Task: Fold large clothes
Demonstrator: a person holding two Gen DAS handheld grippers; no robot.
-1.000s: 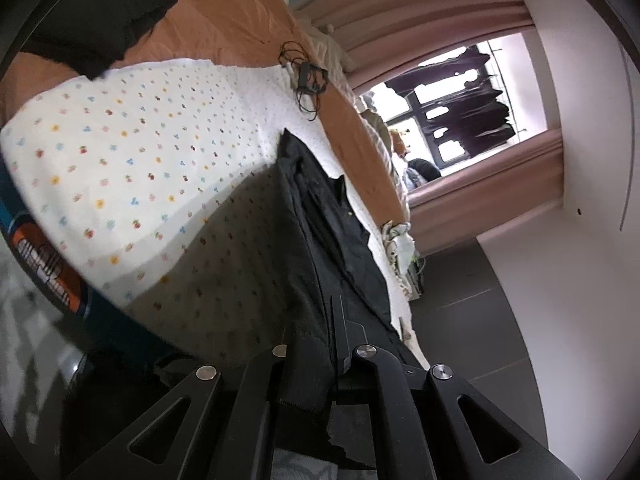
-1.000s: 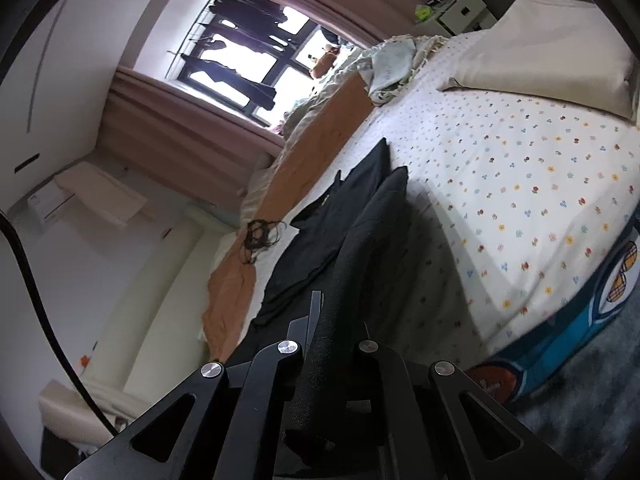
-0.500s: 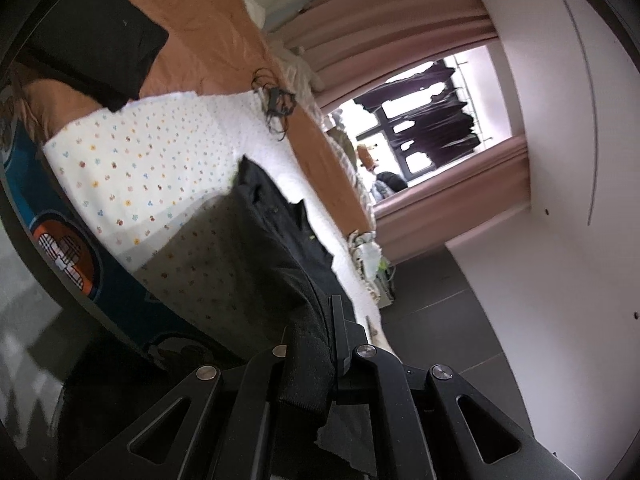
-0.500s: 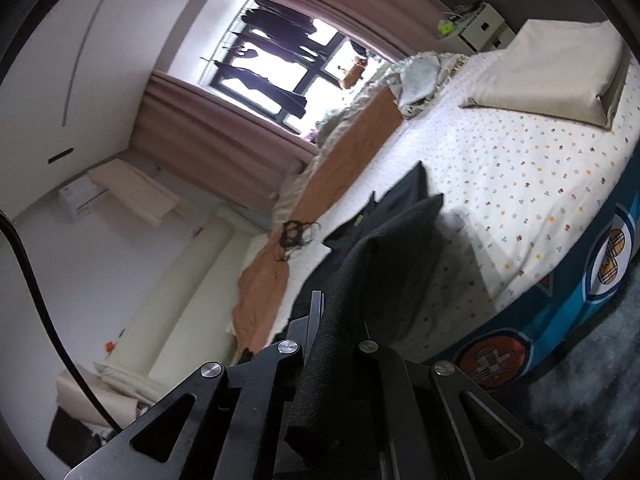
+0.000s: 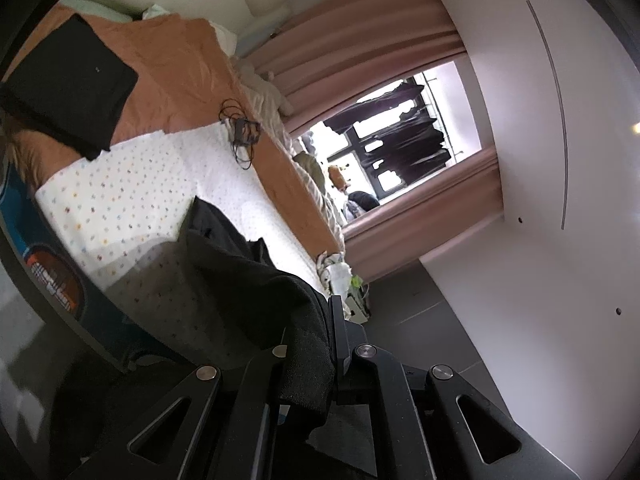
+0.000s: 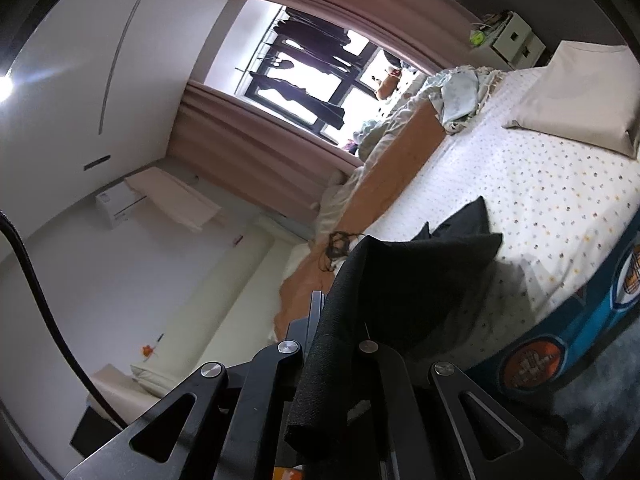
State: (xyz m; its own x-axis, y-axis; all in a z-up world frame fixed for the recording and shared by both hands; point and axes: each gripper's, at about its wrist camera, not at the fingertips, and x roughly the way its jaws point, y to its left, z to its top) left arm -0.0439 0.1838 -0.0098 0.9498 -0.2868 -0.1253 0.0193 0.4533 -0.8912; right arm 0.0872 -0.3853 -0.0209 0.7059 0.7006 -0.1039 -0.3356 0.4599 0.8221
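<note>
A large black garment (image 5: 240, 276) hangs between my two grippers above the bed with its dotted white sheet (image 5: 132, 196). My left gripper (image 5: 316, 332) is shut on one edge of the cloth, which bunches between its fingers. In the right wrist view the same black garment (image 6: 416, 276) stretches from my right gripper (image 6: 336, 340), shut on another edge, out over the dotted sheet (image 6: 560, 192). The far end of the garment still trails on the sheet. The fingertips are hidden by the cloth in both views.
A folded black garment (image 5: 68, 84) lies on the orange blanket (image 5: 180, 72). A tangle of black cable (image 5: 240, 132) rests near it. A beige pillow (image 6: 580, 92) sits at the bed's head. The blue bed frame (image 6: 568, 344) edges the mattress, with curtains (image 5: 360, 52) behind.
Both grippers have risen and drawn back from the bed, lifting the black garment off the sheet. More of the room and window shows. Both grips held.
</note>
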